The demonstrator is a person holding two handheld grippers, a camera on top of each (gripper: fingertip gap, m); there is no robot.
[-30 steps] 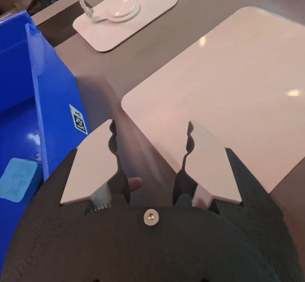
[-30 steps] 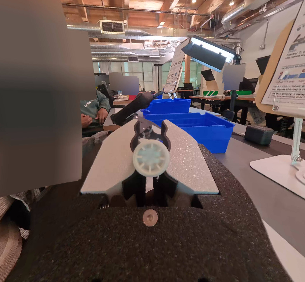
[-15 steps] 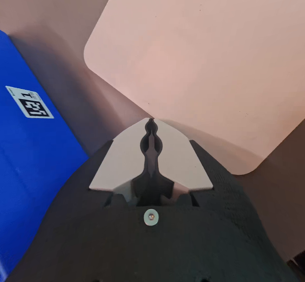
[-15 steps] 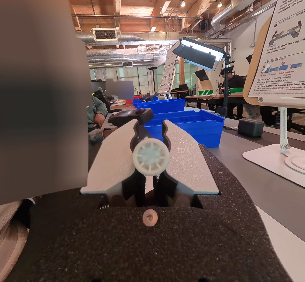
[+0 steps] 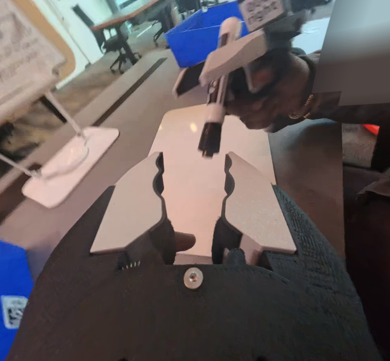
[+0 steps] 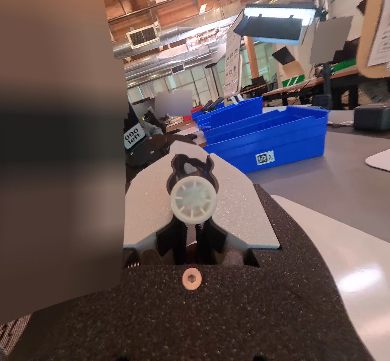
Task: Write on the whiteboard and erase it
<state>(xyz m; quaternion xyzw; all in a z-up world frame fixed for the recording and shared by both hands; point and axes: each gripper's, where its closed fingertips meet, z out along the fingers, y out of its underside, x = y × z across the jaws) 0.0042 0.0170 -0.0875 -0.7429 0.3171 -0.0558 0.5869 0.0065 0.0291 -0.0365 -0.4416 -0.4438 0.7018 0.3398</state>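
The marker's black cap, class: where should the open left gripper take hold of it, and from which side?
Probably around the ribbed black cap, near its rim by the white barrel. The right gripper holds the marker with the cap pointing at the left gripper, so come end-on along its axis, one finger on each side.

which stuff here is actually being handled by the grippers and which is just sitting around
In use:
- marker, white barrel with a black cap, clamped in the right gripper
- left gripper, open with nothing in it, just short of the marker's cap
- white mat beneath both

Lying about:
- blue bins
- sign stand
- grey table
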